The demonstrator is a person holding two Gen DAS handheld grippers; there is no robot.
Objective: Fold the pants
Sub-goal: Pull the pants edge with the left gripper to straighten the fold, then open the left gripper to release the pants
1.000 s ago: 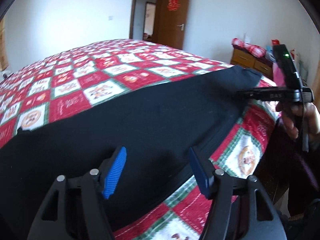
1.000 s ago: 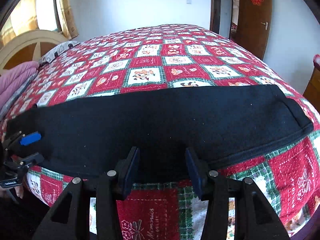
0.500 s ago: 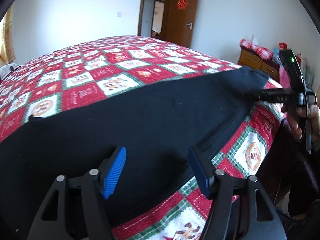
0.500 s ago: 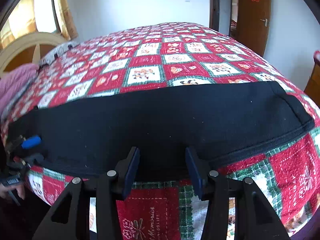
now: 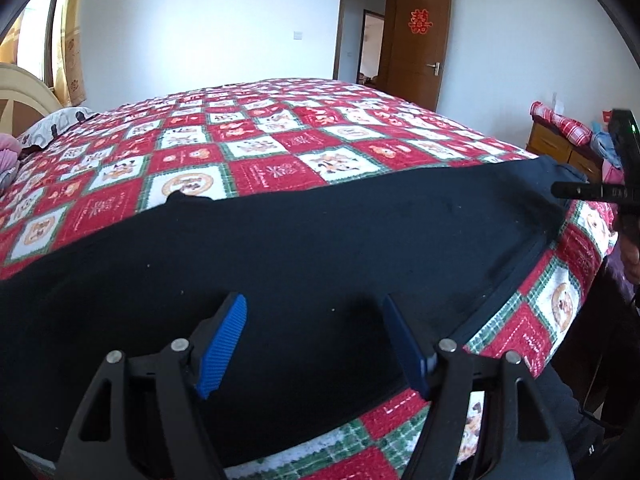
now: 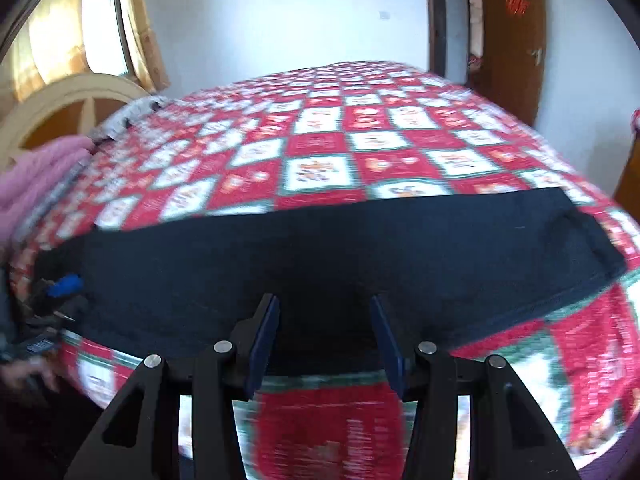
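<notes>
Black pants [image 5: 304, 248] lie flat in a long band along the near edge of the bed, also in the right wrist view [image 6: 340, 252]. My left gripper [image 5: 314, 344] is open and empty, just above the pants near their left end. My right gripper [image 6: 324, 344] is open and empty over the pants' near edge, around the middle. The right gripper also shows at the right edge of the left wrist view [image 5: 560, 190], by the pants' far end. The left gripper's blue pad [image 6: 64, 284] shows at the far left of the right wrist view.
The bed has a red, white and green patchwork quilt [image 5: 256, 152]. A wooden headboard [image 6: 68, 108] and pink bedding [image 6: 36, 176] are on the left. A wooden dresser [image 5: 560, 148] with clutter stands at the right. A brown door [image 5: 416, 44] is open behind.
Both grippers stay open. The left wrist view has swung left, showing more of the headboard side. The right wrist view has shifted and is blurred by motion.
</notes>
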